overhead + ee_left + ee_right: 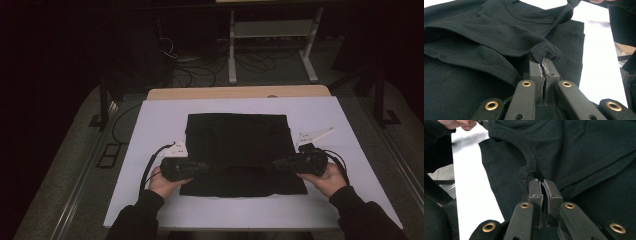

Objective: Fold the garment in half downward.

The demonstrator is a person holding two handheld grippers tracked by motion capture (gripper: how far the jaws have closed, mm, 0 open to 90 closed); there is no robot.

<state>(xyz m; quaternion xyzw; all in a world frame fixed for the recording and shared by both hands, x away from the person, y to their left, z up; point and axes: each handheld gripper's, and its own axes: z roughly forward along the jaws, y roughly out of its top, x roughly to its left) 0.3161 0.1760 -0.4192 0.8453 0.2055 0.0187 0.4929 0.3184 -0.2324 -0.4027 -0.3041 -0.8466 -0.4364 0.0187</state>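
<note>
A black T-shirt [239,150] lies folded on the white table [150,130]. My left gripper [204,166] is at the shirt's left side, shut on a bunched bit of its fabric [545,51]. My right gripper [278,163] is at the shirt's right side, shut on a pinch of cloth by the collar seam [527,173]. In the left gripper view the shirt [486,32] rises in folds from the closed jaws toward the far hand. In the right gripper view the shirt [586,150] stretches away, with the other hand [457,123] at top left.
White table margin runs around the shirt on all sides. A wooden strip [240,92] edges the table's far side. Beyond it stand a white metal frame [272,35] and loose cables [195,70] on the floor. Dark stands flank the table.
</note>
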